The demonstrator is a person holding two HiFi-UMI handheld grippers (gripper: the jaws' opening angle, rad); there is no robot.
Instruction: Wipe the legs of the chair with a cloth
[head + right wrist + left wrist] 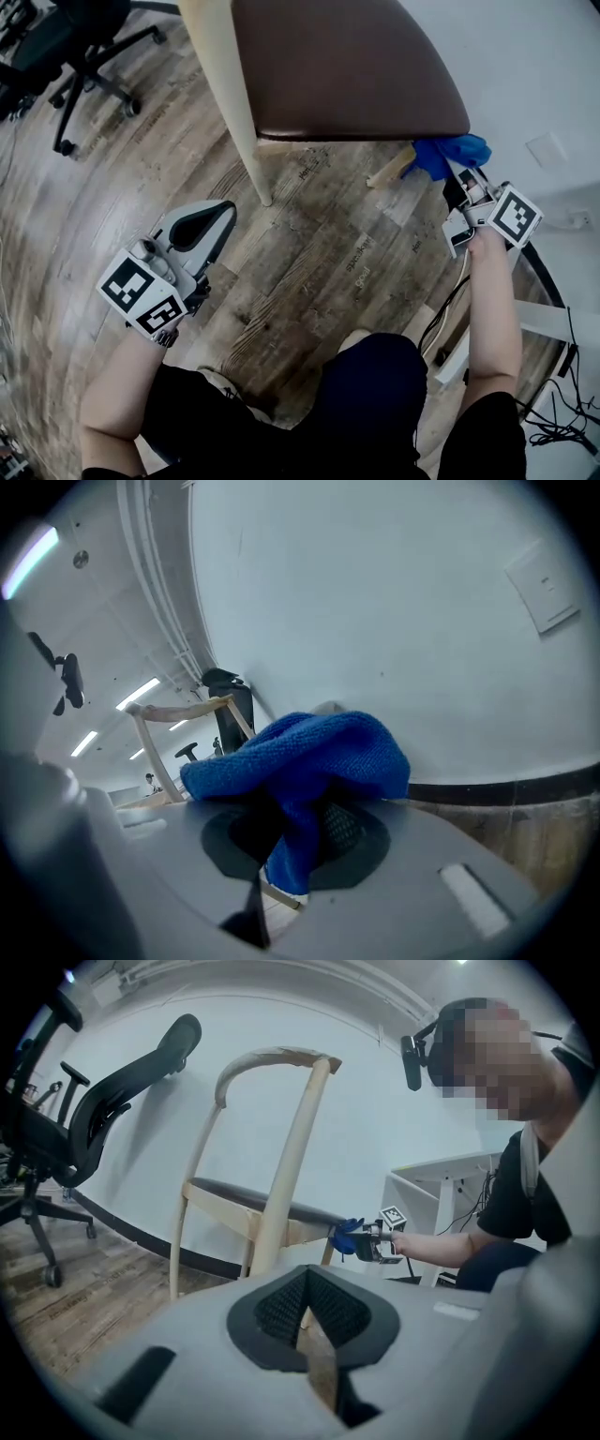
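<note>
The cloth (pixel 309 752), blue and bunched, is pinched between the closed jaws of the right gripper (pixel 292 847); most of it bulges out past the tips and a fold hangs down between the pads. In the head view the cloth (pixel 457 152) sits at the right gripper's (pixel 457 184) tip, against the upper end of a pale wooden leg (pixel 392 170) just under the corner of the brown seat (pixel 347 66).

The left gripper (pixel 216 218) is held low over the floor, well apart from the chair (pixel 267 1194). Its ribbed pads (pixel 277 1312) meet at their tips with nothing between them.

The floor (pixel 309 262) is grey-brown wood plank. A white wall (pixel 525 66) with a black baseboard (pixel 506 787) stands behind the chair. A black office chair (pixel 80 52) stands off to the left, and a white desk (pixel 441 1180) is beside the person.
</note>
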